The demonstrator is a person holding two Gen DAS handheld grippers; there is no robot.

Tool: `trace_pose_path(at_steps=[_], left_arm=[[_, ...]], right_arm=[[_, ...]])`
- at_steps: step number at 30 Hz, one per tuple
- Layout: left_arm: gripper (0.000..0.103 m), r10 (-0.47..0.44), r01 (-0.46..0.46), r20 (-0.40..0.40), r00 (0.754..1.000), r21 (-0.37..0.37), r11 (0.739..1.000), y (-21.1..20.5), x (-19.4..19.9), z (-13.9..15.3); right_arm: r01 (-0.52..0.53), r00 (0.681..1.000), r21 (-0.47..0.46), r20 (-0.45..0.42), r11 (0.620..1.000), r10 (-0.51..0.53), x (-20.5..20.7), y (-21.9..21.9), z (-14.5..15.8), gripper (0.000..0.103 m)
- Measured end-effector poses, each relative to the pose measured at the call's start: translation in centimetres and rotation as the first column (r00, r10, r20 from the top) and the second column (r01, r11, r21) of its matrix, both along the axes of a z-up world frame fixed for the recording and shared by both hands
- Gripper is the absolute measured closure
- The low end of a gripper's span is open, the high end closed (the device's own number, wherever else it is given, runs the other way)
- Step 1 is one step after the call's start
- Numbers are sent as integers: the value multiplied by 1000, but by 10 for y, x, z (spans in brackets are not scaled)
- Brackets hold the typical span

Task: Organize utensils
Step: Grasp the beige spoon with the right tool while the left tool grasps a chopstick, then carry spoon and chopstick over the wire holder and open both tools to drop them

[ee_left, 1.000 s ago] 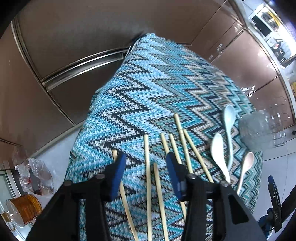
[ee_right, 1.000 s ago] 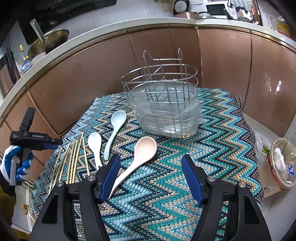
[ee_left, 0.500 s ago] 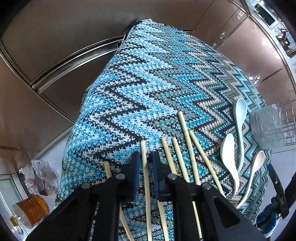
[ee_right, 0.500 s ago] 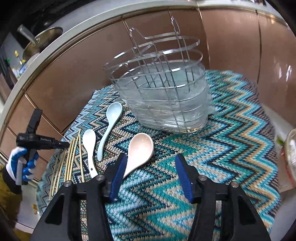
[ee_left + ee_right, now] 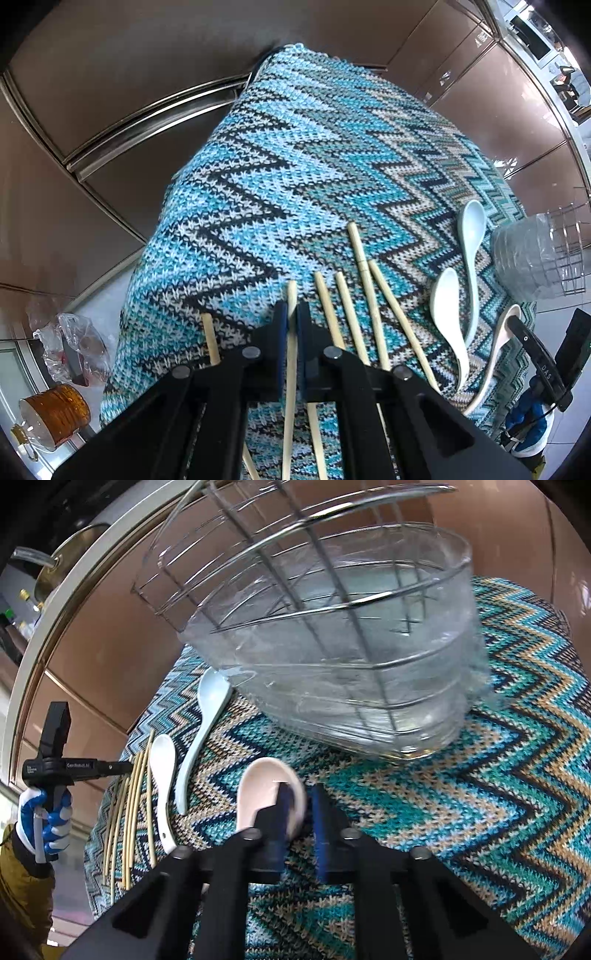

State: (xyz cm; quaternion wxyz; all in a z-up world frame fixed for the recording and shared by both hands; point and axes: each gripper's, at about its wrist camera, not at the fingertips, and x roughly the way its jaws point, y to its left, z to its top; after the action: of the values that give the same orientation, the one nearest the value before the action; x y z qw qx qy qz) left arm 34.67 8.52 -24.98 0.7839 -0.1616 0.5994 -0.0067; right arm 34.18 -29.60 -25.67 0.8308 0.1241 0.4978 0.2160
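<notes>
Several wooden chopsticks [image 5: 364, 273] lie side by side on the zigzag knit cloth [image 5: 280, 155]. My left gripper [image 5: 291, 317] is shut on one chopstick [image 5: 291, 354], which runs between its blue pads. A white spoon [image 5: 445, 314], a pale blue spoon [image 5: 471, 236] and a pink spoon [image 5: 496, 343] lie to the right. My right gripper [image 5: 300, 797] is shut on the rim of the pink spoon's bowl [image 5: 258, 794]. The wire utensil basket [image 5: 332, 635] with a clear liner stands just behind it. My left gripper also shows in the right wrist view [image 5: 125, 766].
Brown cabinet fronts [image 5: 110, 74] surround the cloth-covered table. A plastic bag [image 5: 70, 343] and an amber glass mug [image 5: 55, 417] sit on the floor at the left. The cloth edge [image 5: 140, 295] drops off close to the chopsticks.
My left gripper closed on one chopstick. My right gripper moved forward and down towards the basket and closed on the pink spoon's bowl.
</notes>
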Motion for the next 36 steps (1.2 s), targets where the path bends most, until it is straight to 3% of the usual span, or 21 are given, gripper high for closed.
trace_pose_path(at_steps=[11,15,19,21,24,27,28,33,36], left_arm=[[99,20,-18,185,983,-12,1000,0,-44,64],[99,19,-9,274,962,-36,999,-3,-63,98],[99,-7,36,382,924,-68,997,-19,-75,145],[99,-20,65,436,900,-88,994,-32,-76,170],[99,-26,117,540,841,-135,984,-60,-69,214],[99,2,146,617,787,-190,971,-85,-58,246],[99,25,156,651,759,-219,963,-96,-49,258],[99,110,153,754,647,-269,951,-133,-21,289],[99,126,143,798,590,-257,956,-161,1,291]], right_arm=[[27,979,-104,205,994,-5,-68,3,71,96],[55,962,-115,271,992,-22,-93,-3,101,96],[90,938,-127,344,988,-42,-113,-12,135,96],[114,922,-141,385,984,-51,-120,-14,151,96],[166,885,-161,459,973,-75,-129,-21,180,96],[246,831,-170,544,954,-117,-128,-26,208,96],[279,808,-178,575,944,-131,-127,-27,216,96],[408,711,-194,681,892,-177,-107,-22,238,96],[474,656,-219,734,853,-176,-86,-13,239,96]])
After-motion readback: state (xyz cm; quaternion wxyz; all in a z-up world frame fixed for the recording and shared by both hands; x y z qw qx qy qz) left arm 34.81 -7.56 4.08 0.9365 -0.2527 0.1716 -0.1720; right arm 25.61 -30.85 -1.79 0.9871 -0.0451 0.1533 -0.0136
